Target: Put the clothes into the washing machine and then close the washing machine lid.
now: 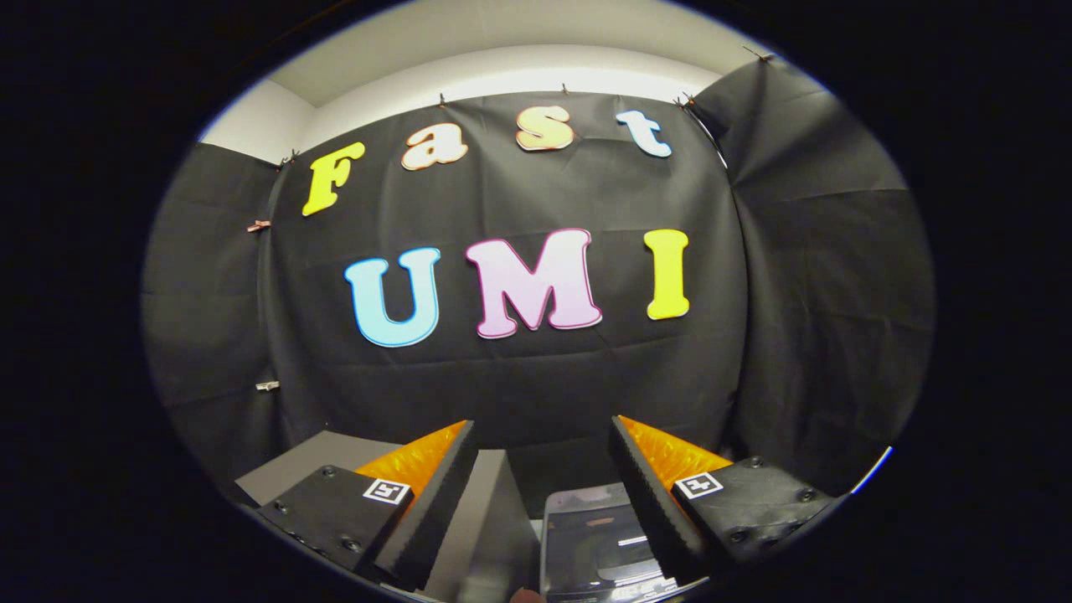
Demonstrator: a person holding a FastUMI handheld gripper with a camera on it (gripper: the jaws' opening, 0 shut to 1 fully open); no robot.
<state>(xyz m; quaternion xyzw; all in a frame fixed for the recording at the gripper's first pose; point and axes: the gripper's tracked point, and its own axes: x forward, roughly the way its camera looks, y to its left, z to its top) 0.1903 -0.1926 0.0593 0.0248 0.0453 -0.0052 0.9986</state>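
My tongs [543, 469] spread wide, holding nothing, aimed at the booth wall. Washing machine [596, 536] sits low between the fingers, glossy lid part visible. No clothes spotted; they'd likely be soft, light, best pinched at a bunched fold.

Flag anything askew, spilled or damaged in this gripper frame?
Nothing stands out. The gripper is open with nothing between its fingers, pointing at the black cloth wall. Below the fingers sit a grey slab-like surface and a grey box with a dark glossy panel, too cropped to identify; no spill or damage visible.
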